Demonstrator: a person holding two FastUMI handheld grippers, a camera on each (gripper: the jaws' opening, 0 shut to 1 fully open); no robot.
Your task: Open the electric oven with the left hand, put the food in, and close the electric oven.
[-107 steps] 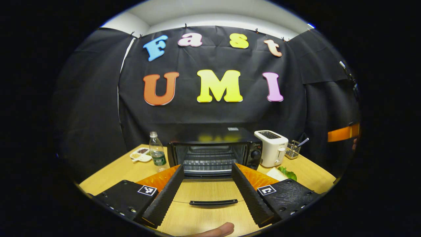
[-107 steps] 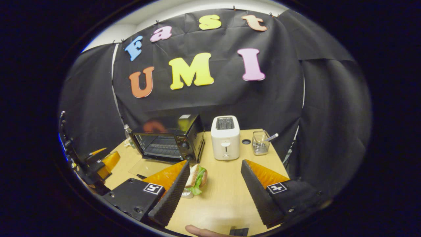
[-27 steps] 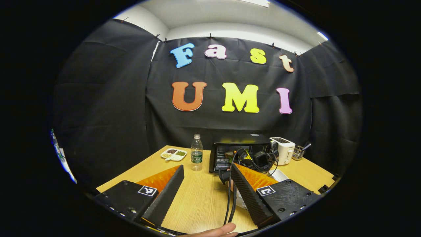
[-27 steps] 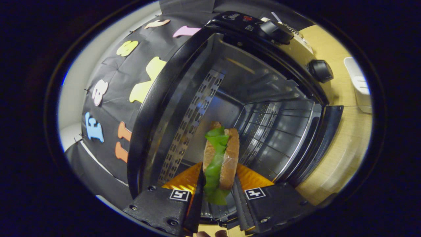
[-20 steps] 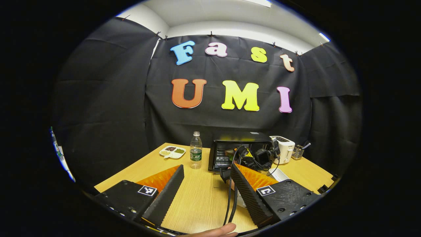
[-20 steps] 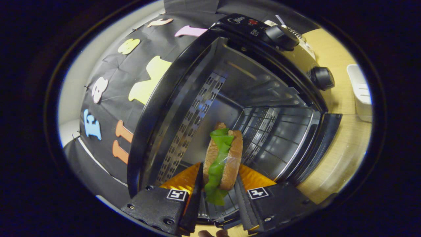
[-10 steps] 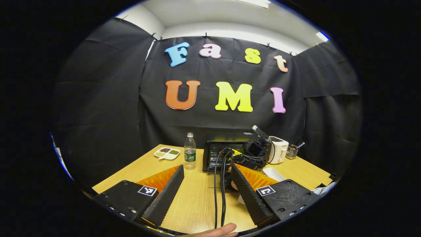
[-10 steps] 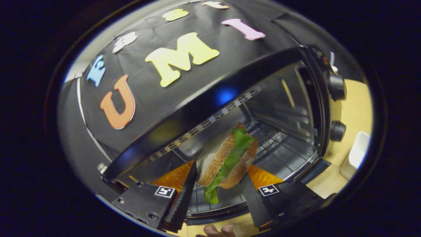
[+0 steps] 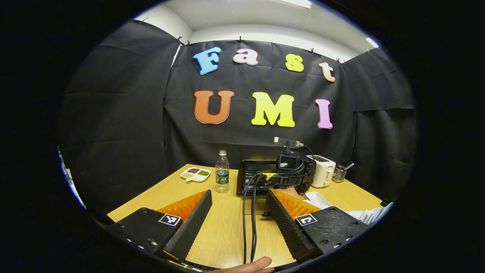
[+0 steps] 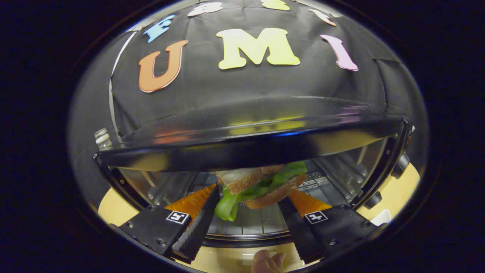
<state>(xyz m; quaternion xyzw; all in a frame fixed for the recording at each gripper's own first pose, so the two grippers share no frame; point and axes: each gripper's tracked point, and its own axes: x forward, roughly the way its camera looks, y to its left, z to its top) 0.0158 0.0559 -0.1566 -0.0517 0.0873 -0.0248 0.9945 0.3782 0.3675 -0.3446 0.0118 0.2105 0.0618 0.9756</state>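
The right gripper (image 10: 248, 212) sits at the mouth of the electric oven (image 10: 242, 144), and between its fingers is the sandwich (image 10: 257, 185): brown bread, a green lettuce leaf hanging out toward the left finger. The sandwich lies flat, just above the wire rack (image 10: 250, 220) inside the cavity. Whether both fingers press on the bread I cannot tell; the jaws stand somewhat apart, with the lettuce close against the left finger and the crust near the right one. The oven's top edge cuts across the upper bread. Knobs (image 10: 398, 167) line the oven's right side, and a fingertip (image 10: 267, 261) of the holding hand peeks in at the bottom.

From the left gripper view, the left gripper (image 9: 237, 223) hovers over the near edge of the worktop (image 9: 223, 231), jaws spread wide, nothing between them. Farther back the oven (image 9: 261, 178) stands toward the worktop's far edge, the right gripper's body and camera (image 9: 290, 170) in front of it, black cables (image 9: 248, 220) trailing across the wood. A water bottle (image 9: 222, 172) stands just left of the oven, a divided snack dish (image 9: 195, 173) beyond it near the far left corner. A white toaster (image 9: 322, 170) sits right of the oven, a wire utensil holder (image 9: 339, 173) beside that, and a white plate (image 9: 316, 198) lies nearer.
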